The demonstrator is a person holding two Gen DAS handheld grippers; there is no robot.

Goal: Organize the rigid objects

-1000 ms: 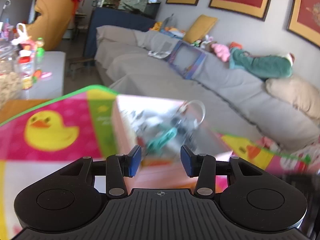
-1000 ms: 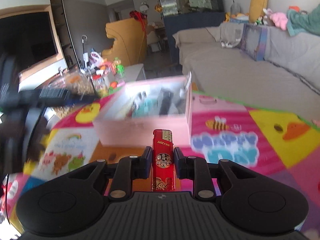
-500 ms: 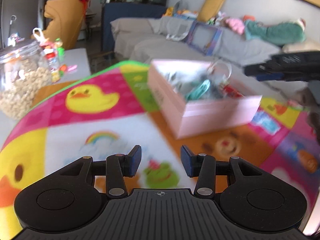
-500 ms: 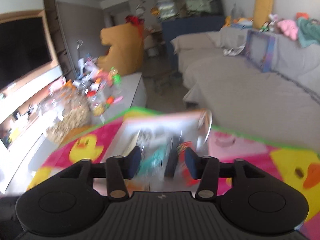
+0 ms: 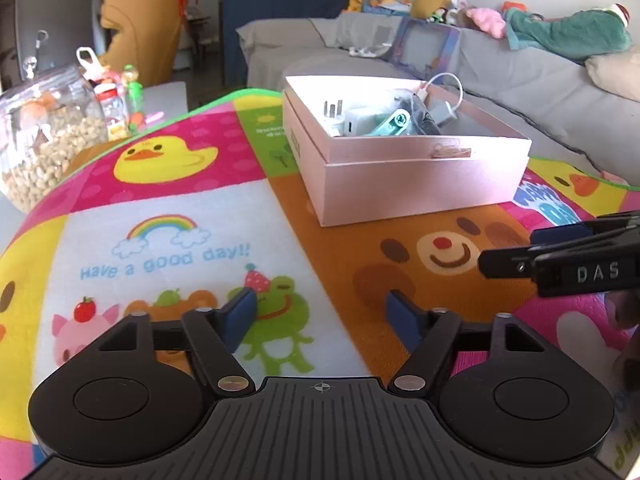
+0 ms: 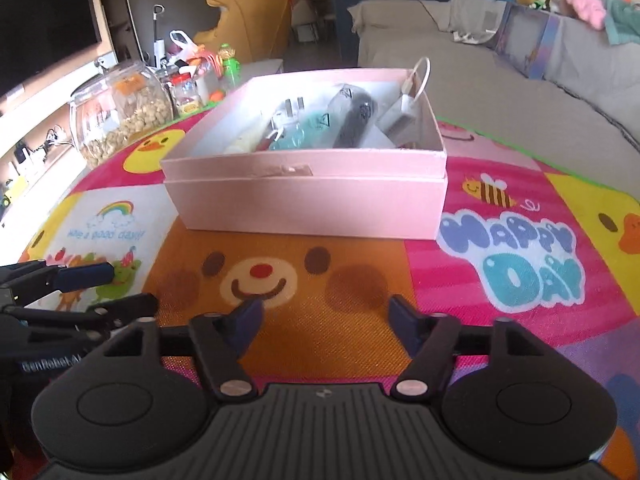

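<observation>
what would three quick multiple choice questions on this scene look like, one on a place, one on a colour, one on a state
1. Where does the white plug lie?
A. on the mat beside the box
B. inside the box
C. on the sofa

2. What colour is the box?
A. pink
B. blue
C. green

3. How do the right tongs stand?
A. clamped on a red lighter
B. clamped on a cable
C. apart with nothing between them

Answers:
1. B, the plug sits among the other things within the box walls.
2. A, its walls are pale pink in both views.
3. C, the jaws are opening and only the play mat shows between them.
</observation>
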